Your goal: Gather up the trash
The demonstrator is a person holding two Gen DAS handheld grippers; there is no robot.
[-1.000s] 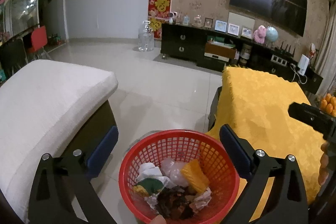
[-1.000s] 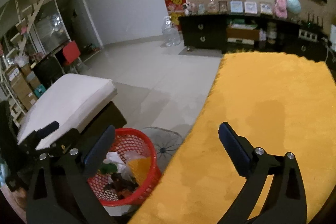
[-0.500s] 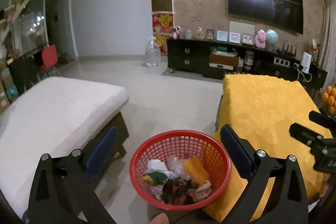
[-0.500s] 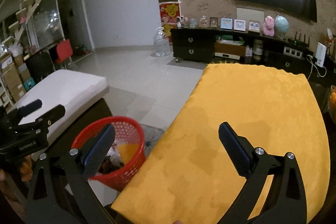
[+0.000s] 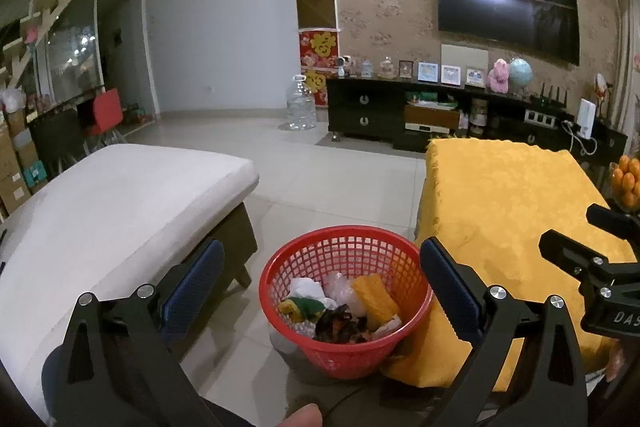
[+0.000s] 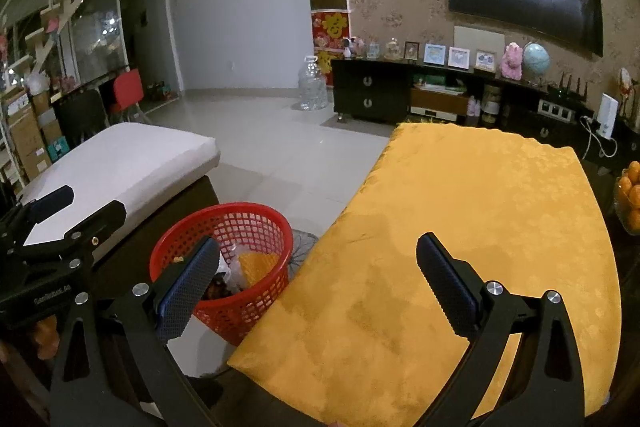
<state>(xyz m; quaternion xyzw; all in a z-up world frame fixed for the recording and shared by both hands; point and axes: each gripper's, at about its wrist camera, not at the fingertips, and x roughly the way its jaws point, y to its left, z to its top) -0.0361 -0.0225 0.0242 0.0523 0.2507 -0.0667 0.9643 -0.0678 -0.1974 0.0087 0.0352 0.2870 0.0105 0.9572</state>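
Inside, red mesh basket (image 5: 345, 301) holds crumpled trash (image 5: 340, 307).

Upright red mesh basket (image 5: 347, 301) on floor, against yellow-draped table's corner, holding crumpled trash (image 5: 340, 305).

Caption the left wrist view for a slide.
Open left gripper above round red plastic mesh basket holding collected trash.

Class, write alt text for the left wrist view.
The open left gripper hangs above a red basket of crumpled trash on the tiled floor, between a white cushioned bench and a yellow-covered table.
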